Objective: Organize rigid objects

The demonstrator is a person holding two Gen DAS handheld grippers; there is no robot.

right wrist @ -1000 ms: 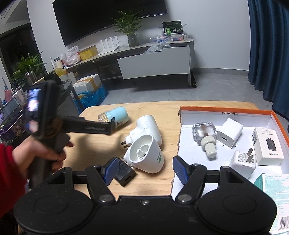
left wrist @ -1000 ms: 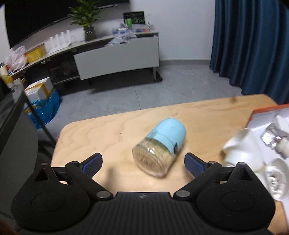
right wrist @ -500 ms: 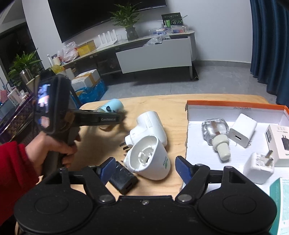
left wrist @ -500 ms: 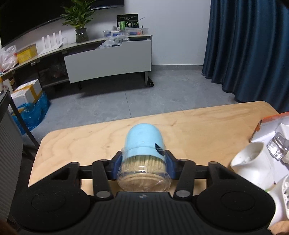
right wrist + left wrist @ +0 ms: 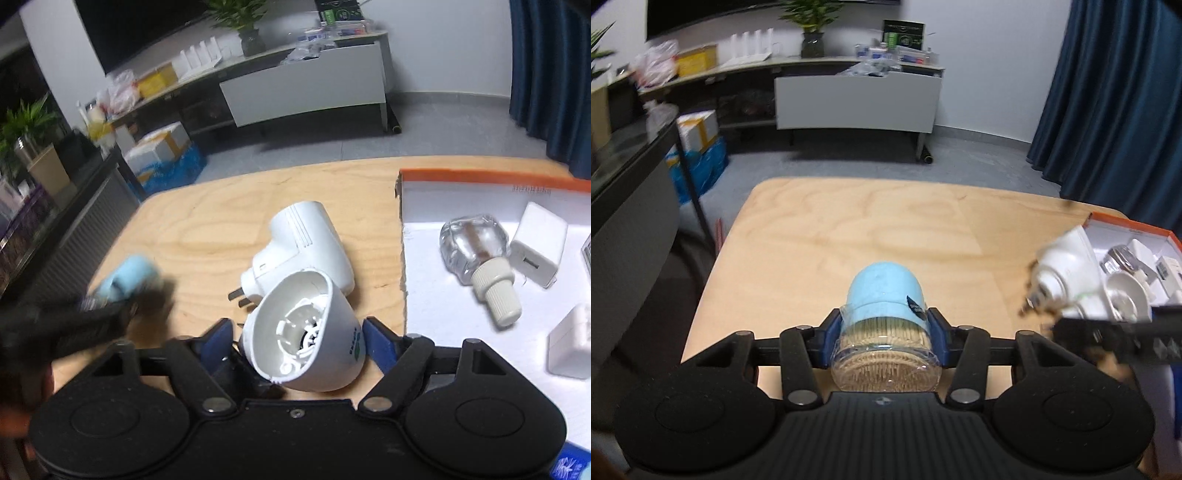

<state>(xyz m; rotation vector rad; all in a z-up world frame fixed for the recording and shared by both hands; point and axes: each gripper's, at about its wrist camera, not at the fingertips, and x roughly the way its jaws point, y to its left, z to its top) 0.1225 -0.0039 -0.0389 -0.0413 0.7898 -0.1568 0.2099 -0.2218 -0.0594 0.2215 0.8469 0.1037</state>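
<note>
My left gripper (image 5: pixel 884 338) is shut on a clear toothpick jar with a light blue cap (image 5: pixel 886 306), held over the wooden table (image 5: pixel 849 229). The jar shows blurred in the right wrist view (image 5: pixel 129 277). My right gripper (image 5: pixel 301 341) has its blue pads on both sides of a white cone-shaped plug-in housing (image 5: pixel 314 343) that lies on the table; the jaws look closed onto it. A second white plug-in device (image 5: pixel 303 243) lies just behind it. A small black object (image 5: pixel 240 373) sits under the left pad.
An orange-rimmed white box (image 5: pixel 480 181) at the right holds a clear glass bottle with a white cap (image 5: pixel 476 254), white chargers (image 5: pixel 535 243) and small cartons. The box also shows in the left wrist view (image 5: pixel 1130 225). The table's left edge drops to the floor.
My left gripper, which closed on the jar half a second ago, has carried it back and left. My right gripper has moved forward and narrowed around the white cone housing.
</note>
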